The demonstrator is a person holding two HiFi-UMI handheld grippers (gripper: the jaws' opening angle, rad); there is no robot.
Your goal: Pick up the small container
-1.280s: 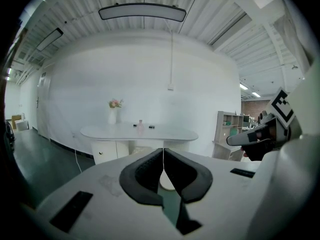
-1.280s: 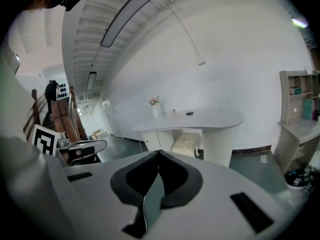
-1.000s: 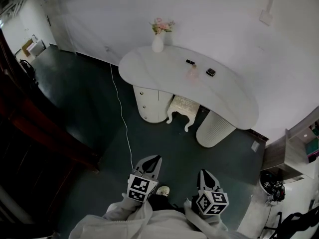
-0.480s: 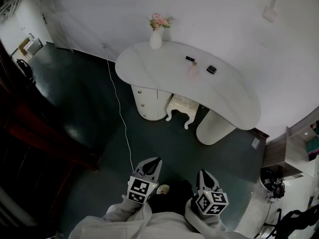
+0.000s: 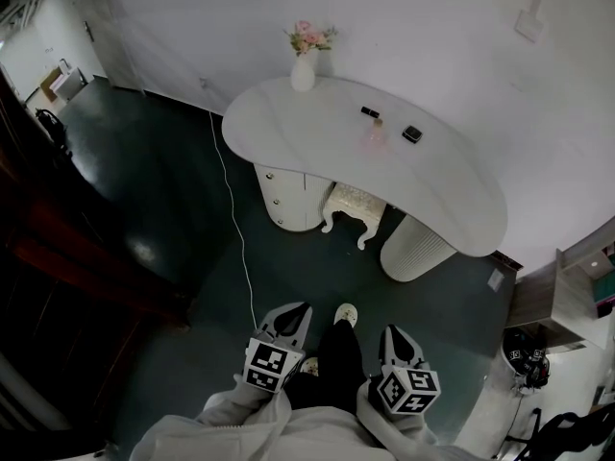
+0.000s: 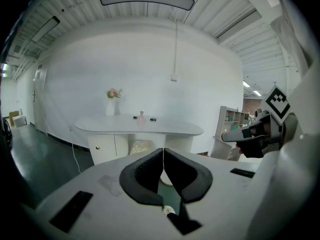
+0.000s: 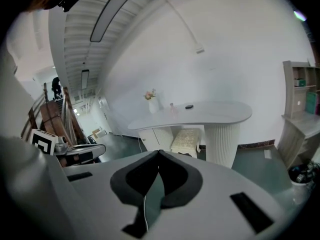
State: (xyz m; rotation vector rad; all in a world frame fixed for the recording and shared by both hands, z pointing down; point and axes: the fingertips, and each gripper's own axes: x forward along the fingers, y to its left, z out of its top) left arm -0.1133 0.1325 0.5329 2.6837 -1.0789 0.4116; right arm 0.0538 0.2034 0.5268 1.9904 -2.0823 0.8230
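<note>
The small pink container stands on the white curved table far ahead, between two small black items. It also shows as a tiny pink container in the left gripper view and as a pale container in the right gripper view. My left gripper is held close to the person's body, shut and empty. My right gripper sits beside it, its jaws meeting at the tips with nothing between them. Both point toward the table across the dark floor.
A white vase of pink flowers stands at the table's far left end. A cream stool is tucked under the table between its two pedestals. A white cable runs along the floor. Shelves stand at the right, dark wooden stairs at the left.
The person has stepped forward: a dark leg and pale shoe now reach out between the grippers, and the table sits slightly nearer. Both grippers stay shut and keep their places.
</note>
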